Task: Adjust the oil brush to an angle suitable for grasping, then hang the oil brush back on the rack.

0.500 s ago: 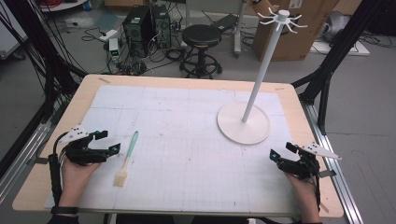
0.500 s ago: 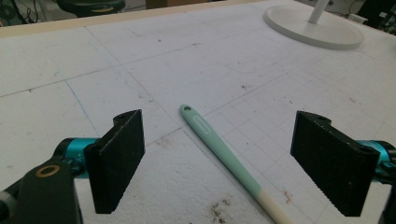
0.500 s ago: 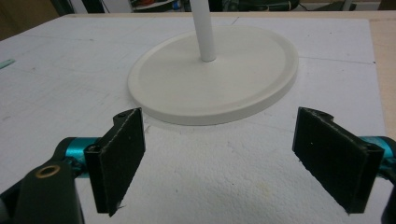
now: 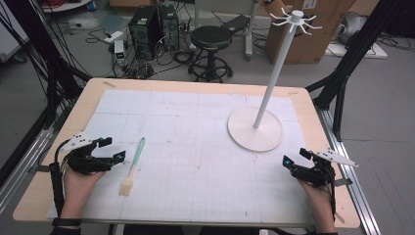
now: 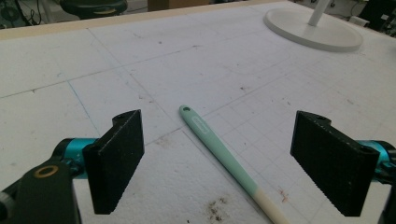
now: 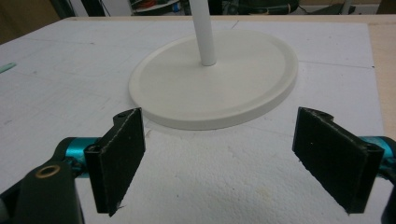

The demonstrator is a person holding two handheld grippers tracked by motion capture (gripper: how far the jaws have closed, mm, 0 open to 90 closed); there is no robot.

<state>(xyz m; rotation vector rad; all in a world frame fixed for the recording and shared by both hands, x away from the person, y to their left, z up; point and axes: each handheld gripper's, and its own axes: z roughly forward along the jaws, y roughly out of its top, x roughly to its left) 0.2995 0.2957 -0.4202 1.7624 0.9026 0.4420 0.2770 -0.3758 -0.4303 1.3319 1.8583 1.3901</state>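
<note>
A pastry brush (image 4: 133, 165) with a mint-green handle and pale bristles lies on the white gridded mat, bristles toward the person. In the left gripper view its handle (image 5: 210, 140) runs between the wide-apart jaws, a little ahead of them. My left gripper (image 4: 111, 149) rests low at the table's left, just left of the brush, open and empty. A white stand (image 4: 274, 78) with a round base (image 4: 255, 130) and hooks at its top rises at the right. My right gripper (image 4: 294, 157) is open near the table's right front, facing the base (image 6: 215, 79).
The white mat (image 4: 195, 147) covers most of the wooden table (image 4: 93, 95). Beyond the far edge are a black stool (image 4: 211, 39), computer cases (image 4: 151, 24) and a cardboard box (image 4: 318, 34). Black frame legs stand at both sides.
</note>
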